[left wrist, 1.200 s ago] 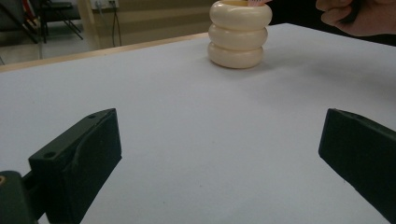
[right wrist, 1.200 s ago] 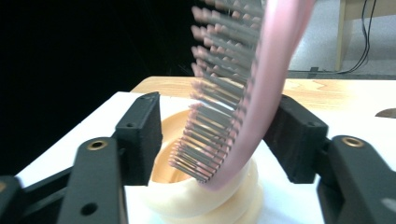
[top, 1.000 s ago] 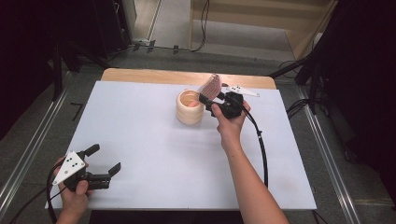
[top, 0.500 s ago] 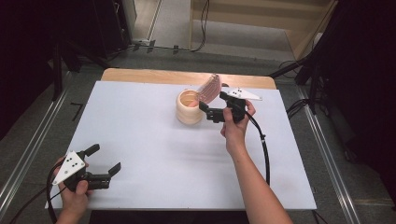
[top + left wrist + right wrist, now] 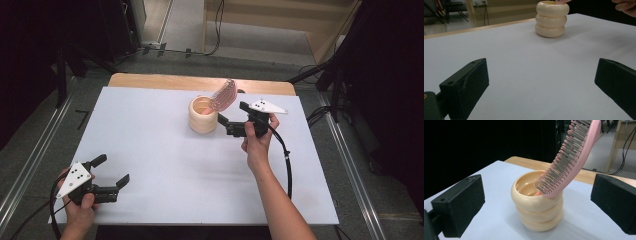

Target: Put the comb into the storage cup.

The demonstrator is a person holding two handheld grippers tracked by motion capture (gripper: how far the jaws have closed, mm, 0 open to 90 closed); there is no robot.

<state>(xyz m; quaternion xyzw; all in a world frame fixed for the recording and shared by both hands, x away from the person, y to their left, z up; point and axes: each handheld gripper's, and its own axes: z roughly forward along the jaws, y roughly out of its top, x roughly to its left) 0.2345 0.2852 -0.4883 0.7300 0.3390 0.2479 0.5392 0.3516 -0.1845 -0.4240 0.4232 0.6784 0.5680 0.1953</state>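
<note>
Standing handle-down in the cream ribbed holder [image 5: 203, 116], the pink hairbrush [image 5: 223, 95] leans out over the rim toward 1 o'clock in the high view, bristle head uppermost. Holder sits at the far middle of the white table [image 5: 165, 155], near the wooden edge.

Right gripper [image 5: 227, 125]: just beside the holder on its 3 o'clock side, jaws pointing toward 9 o'clock at it. Jaws have just been opening and now stand spread wide; nothing between the pads, no contact with brush or holder. In the right gripper view the hairbrush [image 5: 570, 157] runs from the holder mouth at centre up to 1 o'clock, long axis tilted well off vertical, bristles facing 10 o'clock toward the left jaw. The holder [image 5: 537, 201] sits centred between the two jaws but ahead of them.

Left gripper [image 5: 111, 176]: at the near left corner, well apart from the holder, jaws released and empty. From it the holder [image 5: 552, 19] lies far off at about 12 o'clock.

Judgement: the brush looks freshly set down. Right hand is much the nearer. Any regrasp would have to meet the slanted back of the brush, not a vertical shaft; a level close risks tipping the holder.
</note>
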